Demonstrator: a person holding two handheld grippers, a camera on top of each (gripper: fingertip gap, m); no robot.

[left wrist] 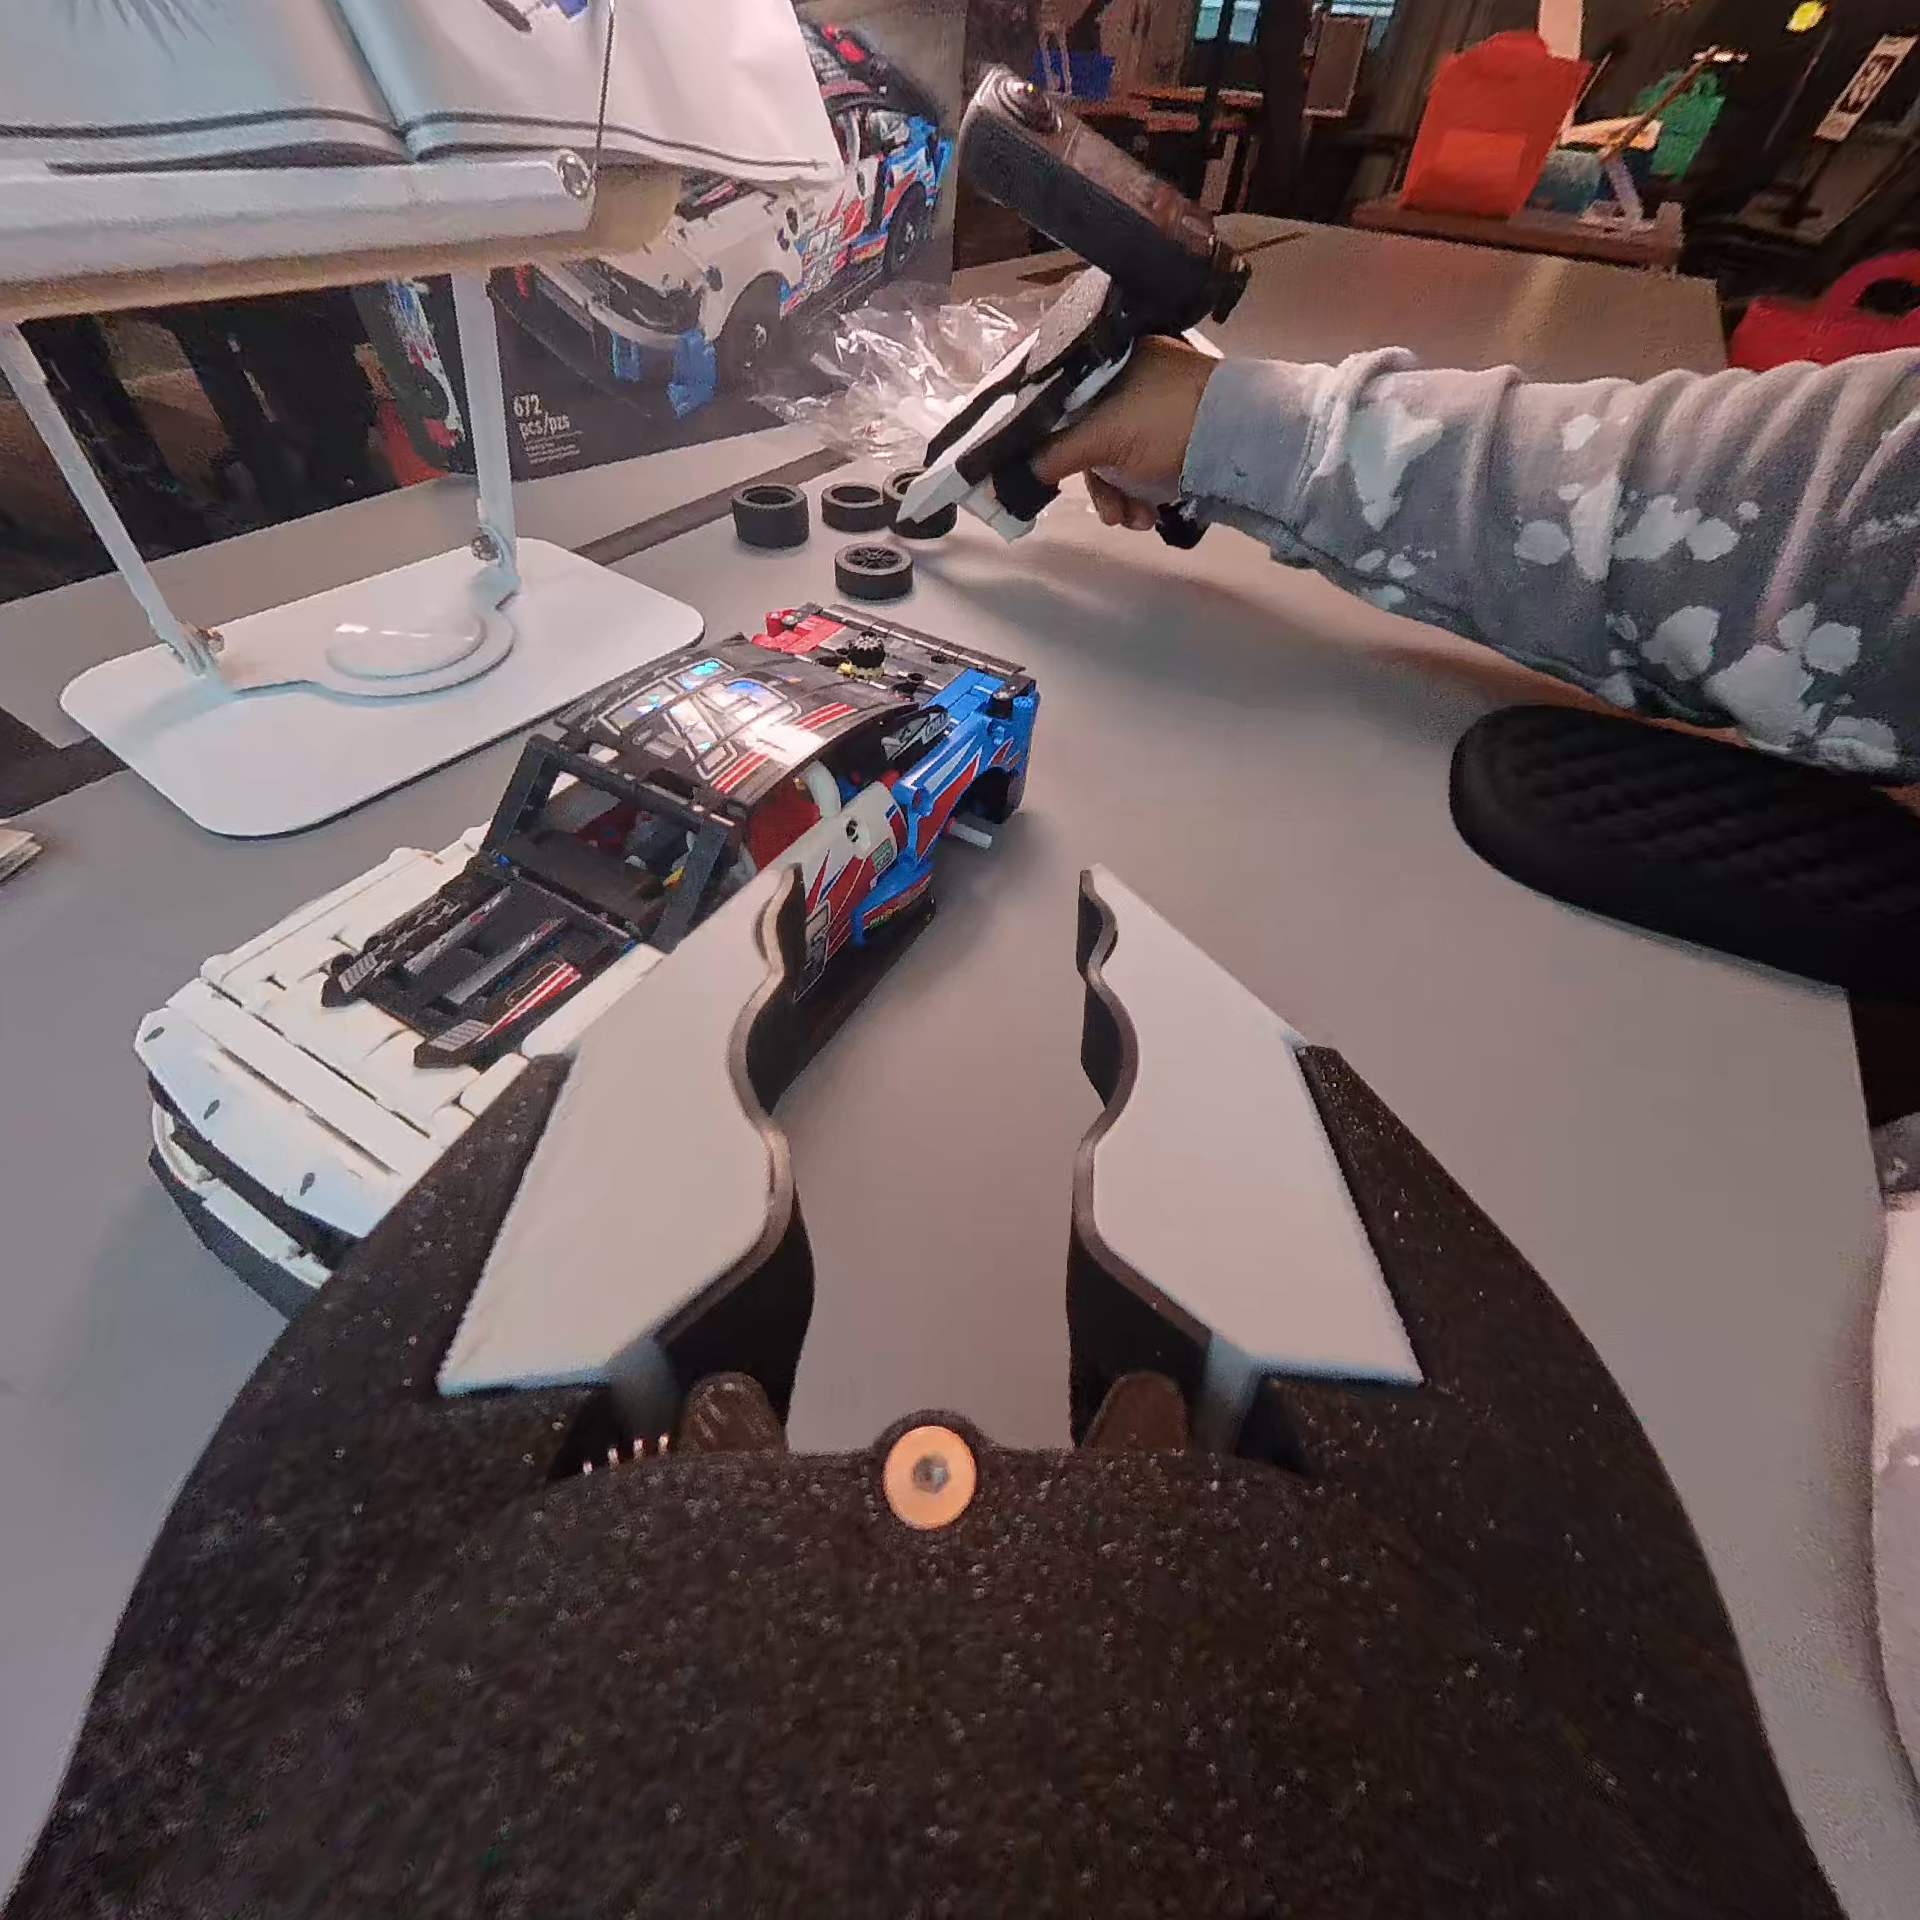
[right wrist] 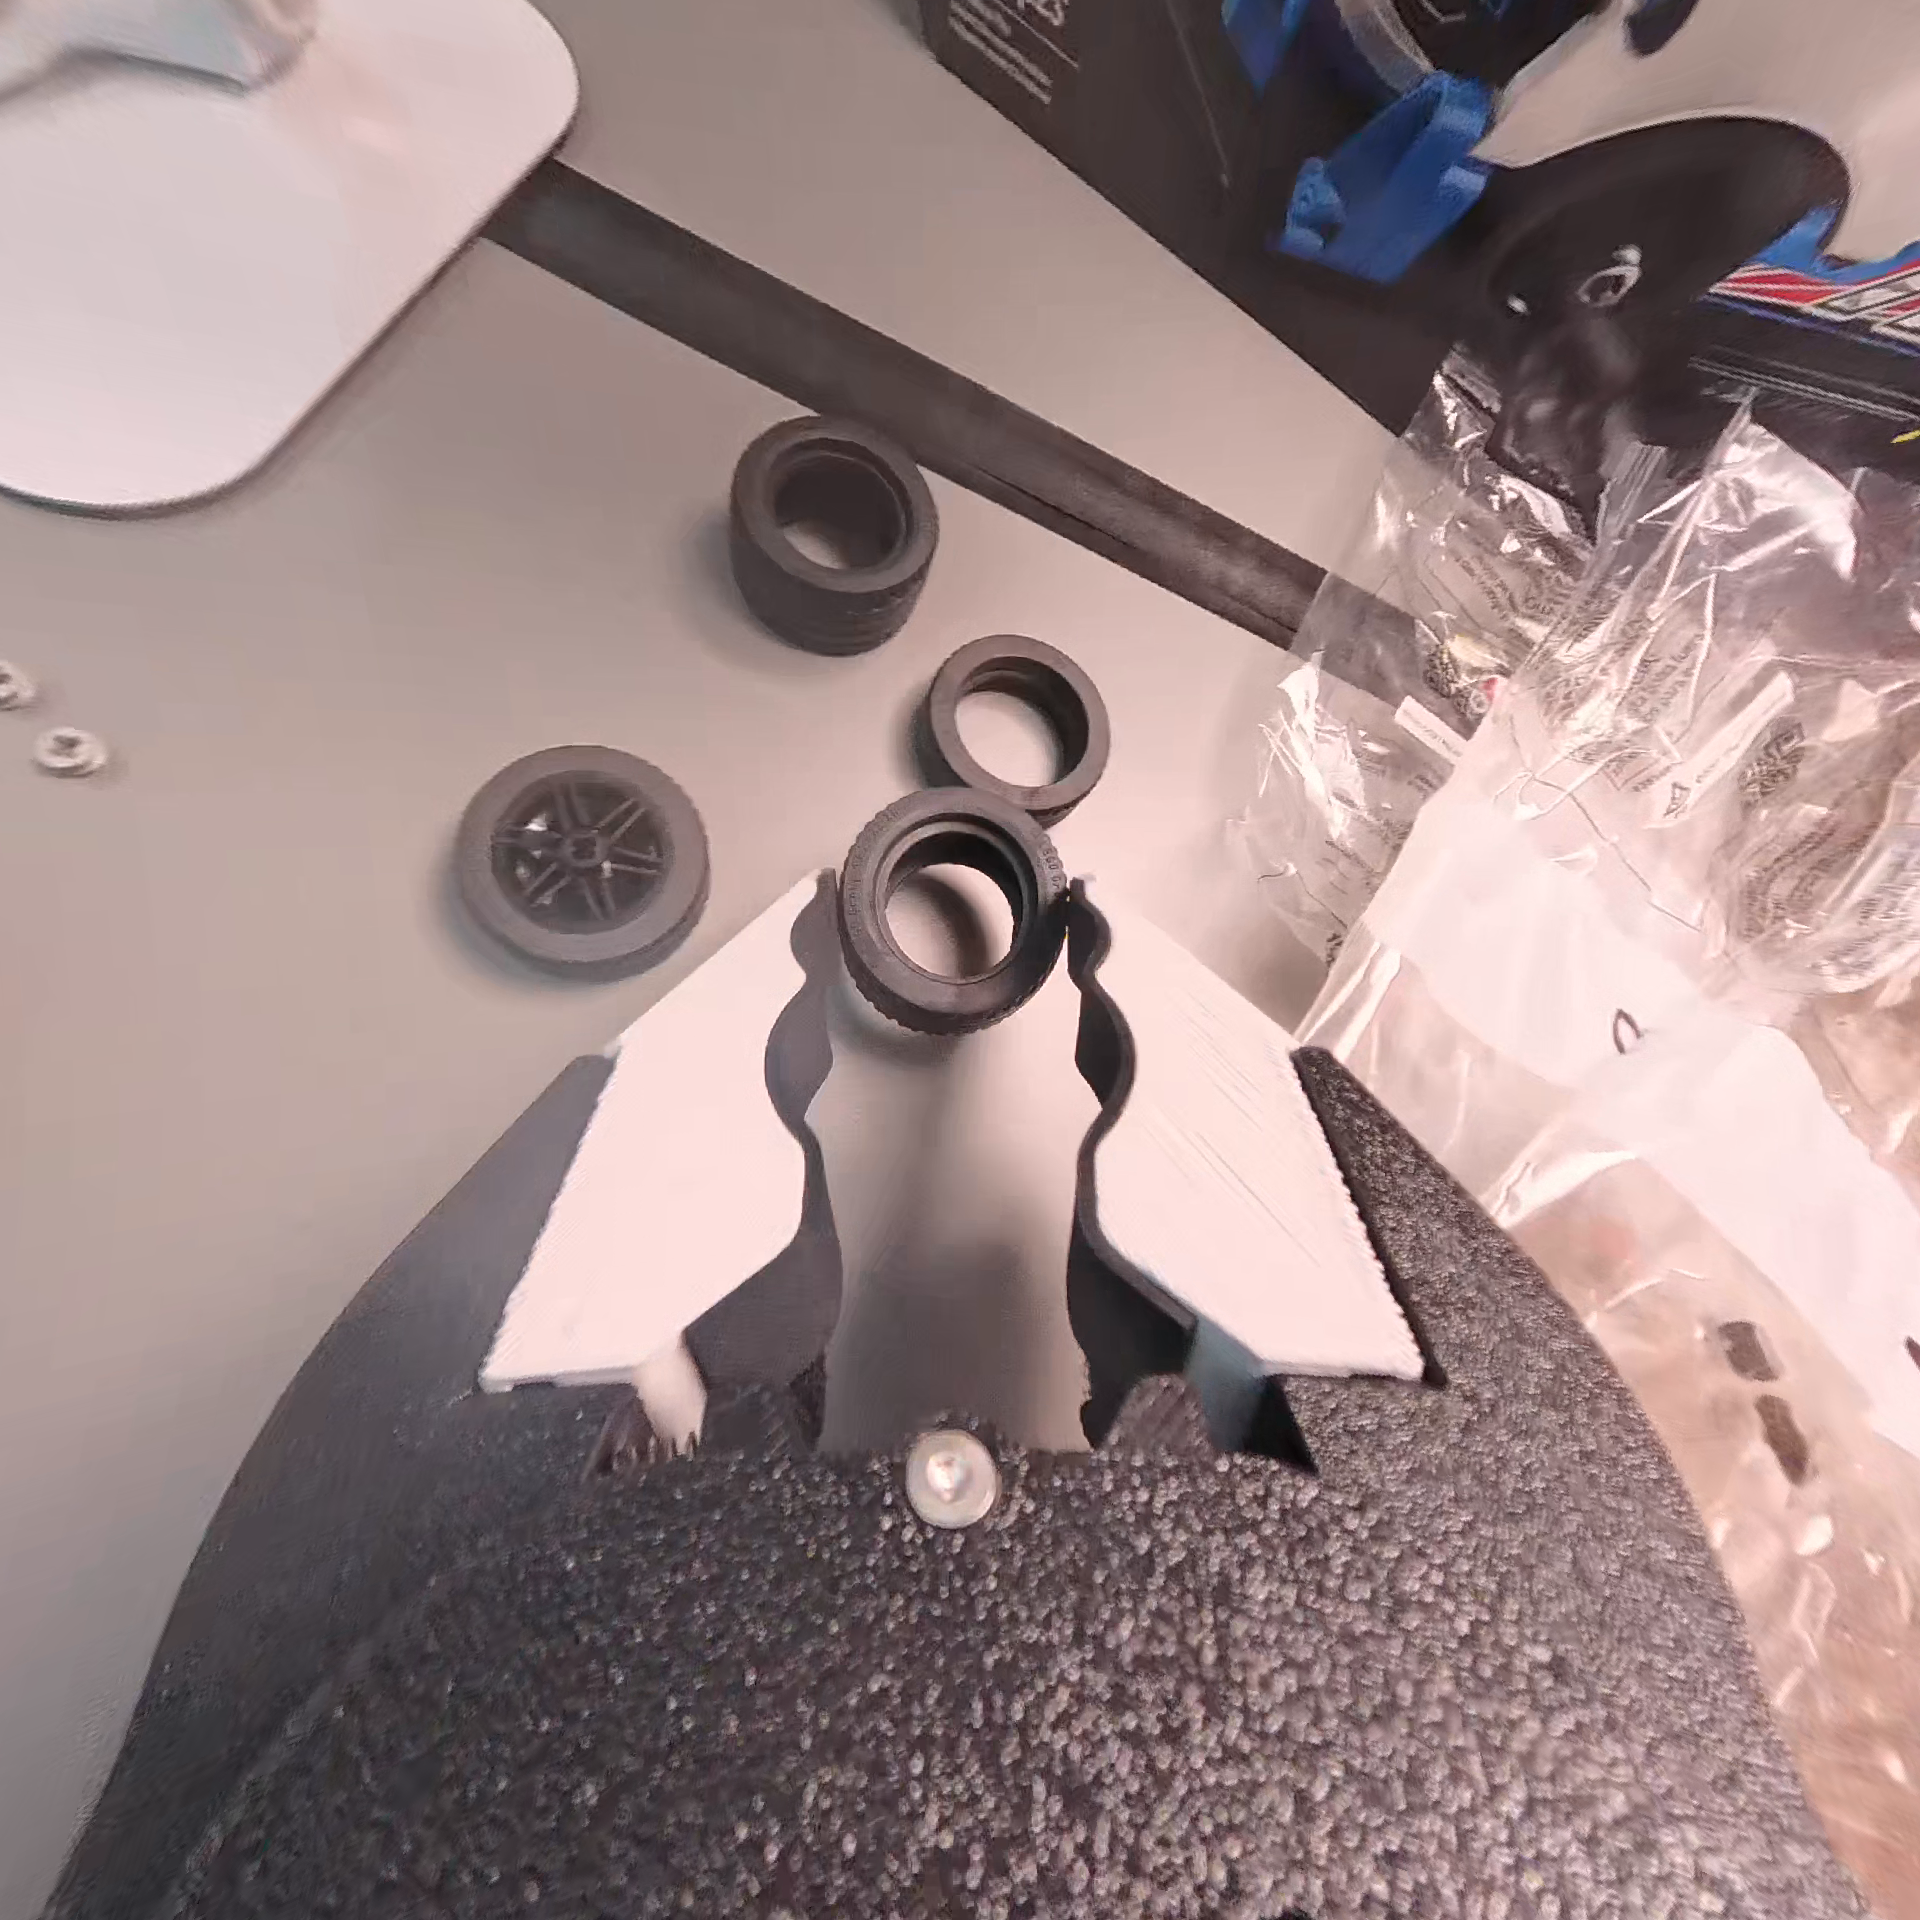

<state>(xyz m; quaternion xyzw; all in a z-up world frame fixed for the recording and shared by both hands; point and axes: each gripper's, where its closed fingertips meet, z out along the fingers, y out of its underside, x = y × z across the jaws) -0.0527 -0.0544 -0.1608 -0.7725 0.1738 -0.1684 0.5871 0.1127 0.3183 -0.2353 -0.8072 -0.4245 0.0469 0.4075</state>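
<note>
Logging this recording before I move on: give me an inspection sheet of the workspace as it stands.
Surface: grey table, dark seam across it.
Things: wheel-less brick car; hollow tyre; two more tyres; rimmed wheel.
Clutter: plastic bags, printed box, white stand, two small metal nuts.
Grippers: left hand-held gripper open, beside the car; right hand-held gripper closed on the hollow tyre.
Cables: nothing seen.
Surroundings: dim room, red bag.

Three bare tyres [right wrist: 954, 928], one spoked wheel [right wrist: 582, 860], one brick car [left wrist: 582, 894], two small nuts [right wrist: 69, 748]
</note>
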